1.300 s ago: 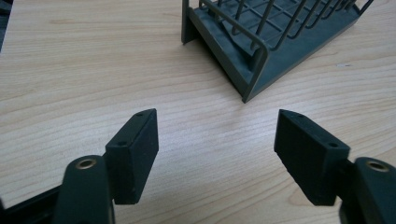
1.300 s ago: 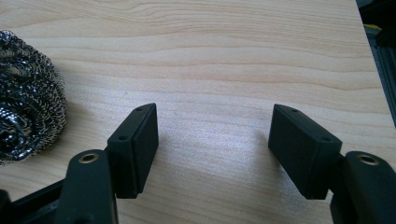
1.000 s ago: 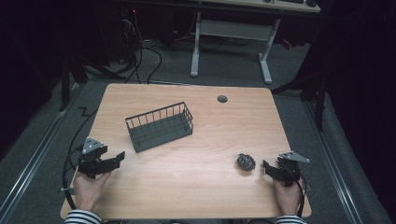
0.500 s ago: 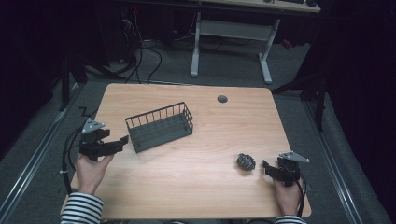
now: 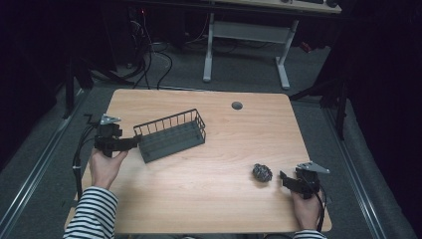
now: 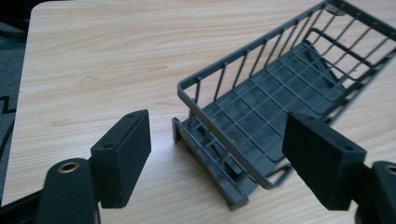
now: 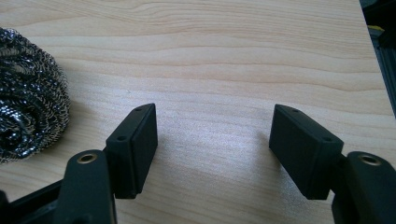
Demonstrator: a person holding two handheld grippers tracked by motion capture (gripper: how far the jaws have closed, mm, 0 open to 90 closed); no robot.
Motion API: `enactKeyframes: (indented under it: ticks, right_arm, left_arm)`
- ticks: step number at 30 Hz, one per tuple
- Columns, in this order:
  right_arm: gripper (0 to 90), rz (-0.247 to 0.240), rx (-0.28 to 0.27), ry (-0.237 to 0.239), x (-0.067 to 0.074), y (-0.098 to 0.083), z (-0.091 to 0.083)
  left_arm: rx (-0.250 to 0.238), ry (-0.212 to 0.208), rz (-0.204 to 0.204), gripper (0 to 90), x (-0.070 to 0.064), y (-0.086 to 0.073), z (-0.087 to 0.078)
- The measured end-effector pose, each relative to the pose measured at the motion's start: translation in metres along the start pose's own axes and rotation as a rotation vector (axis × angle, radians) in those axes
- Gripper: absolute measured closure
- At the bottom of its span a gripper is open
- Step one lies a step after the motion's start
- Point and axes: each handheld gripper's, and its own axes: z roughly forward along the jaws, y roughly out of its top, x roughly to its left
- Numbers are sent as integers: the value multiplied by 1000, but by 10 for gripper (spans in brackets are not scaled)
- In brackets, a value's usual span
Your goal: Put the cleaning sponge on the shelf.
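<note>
A dark wire basket (image 5: 171,134) lies on the wooden table (image 5: 214,209), left of the middle. My left gripper (image 5: 130,144) is open at the basket's left end, its tips at the near corner. In the left gripper view the basket (image 6: 275,116) stands between and just beyond the spread jaws, nothing clamped. A steel wool scourer (image 5: 262,172) rests at the right front. My right gripper (image 5: 283,178) sits just right of it, open and empty. In the right gripper view the scourer (image 7: 28,116) lies left of the left jaw, outside the gap.
A round grey cable grommet (image 5: 237,105) sits near the table's far edge. Beyond the table stand the white legs of another desk (image 5: 246,32) and cables on a dark floor. Bare wood spans the middle between basket and scourer.
My left gripper has moved forward and to the right, from the table's left front up to the basket's left end. The right gripper, scourer and basket have stayed put.
</note>
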Motion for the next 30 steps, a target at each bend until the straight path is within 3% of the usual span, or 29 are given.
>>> enactKeyframes:
  ticks: [12, 24, 30]
  right_arm:
    - [329, 0, 0, 1, 0, 0, 0]
    - [329, -1, 0, 1, 0, 0, 0]
    - [329, 0, 0, 1, 0, 0, 0]
  left_arm:
    - [38, 27, 9, 335, 0, -1, 24]
    - [57, 25, 36, 497, -4, -3, 32]
    - [56, 20, 31, 558, -5, -4, 34]
